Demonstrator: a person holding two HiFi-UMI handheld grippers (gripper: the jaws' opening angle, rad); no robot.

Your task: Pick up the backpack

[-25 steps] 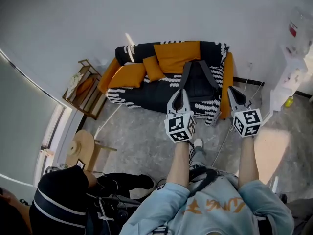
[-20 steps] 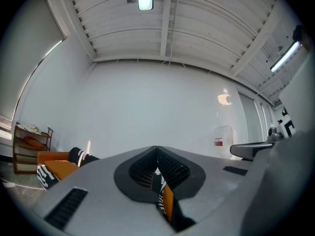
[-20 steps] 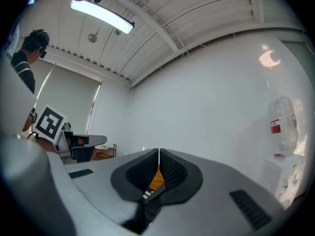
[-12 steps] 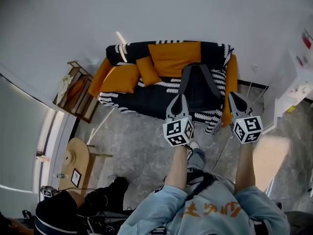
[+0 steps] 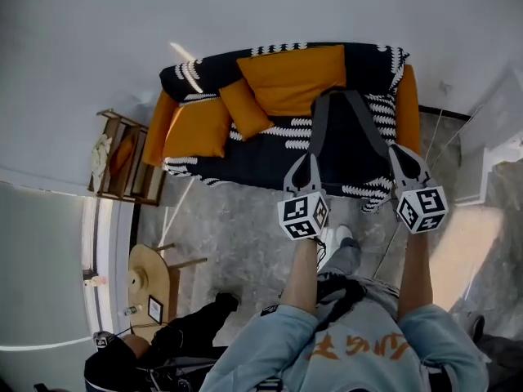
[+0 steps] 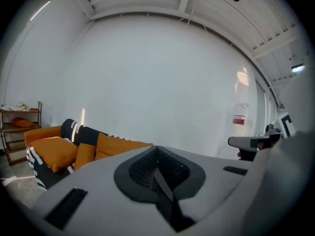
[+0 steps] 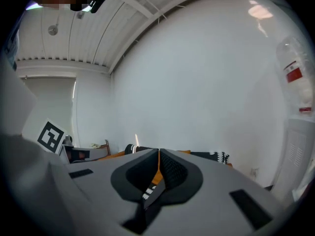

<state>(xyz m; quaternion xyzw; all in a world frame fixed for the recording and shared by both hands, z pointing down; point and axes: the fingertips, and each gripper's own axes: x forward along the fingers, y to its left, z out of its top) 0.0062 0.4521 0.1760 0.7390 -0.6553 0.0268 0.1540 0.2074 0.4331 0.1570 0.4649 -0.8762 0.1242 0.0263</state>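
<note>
A dark grey backpack (image 5: 350, 141) leans on the right half of a black sofa (image 5: 245, 158) with orange cushions, its two grey straps facing me. My left gripper (image 5: 303, 163) hangs shut just in front of the sofa edge, near the backpack's lower left corner. At the backpack's lower right side my right gripper (image 5: 402, 155) is shut too, with nothing in it. In the left gripper view the jaws (image 6: 157, 154) are closed, with the sofa (image 6: 59, 149) off to the left. The right gripper view shows closed jaws (image 7: 157, 163) and a slit of orange sofa behind them.
A wooden shelf rack (image 5: 122, 158) stands left of the sofa. A round wooden side table (image 5: 147, 280) and a seated person in black (image 5: 163, 358) are at lower left. A white cabinet (image 5: 498, 158) stands at the right. A white wall rises behind the sofa.
Both grippers have travelled forward and down toward the sofa, which now fills more of the head view. The backpack lies between the two grippers now. Both stayed shut.
</note>
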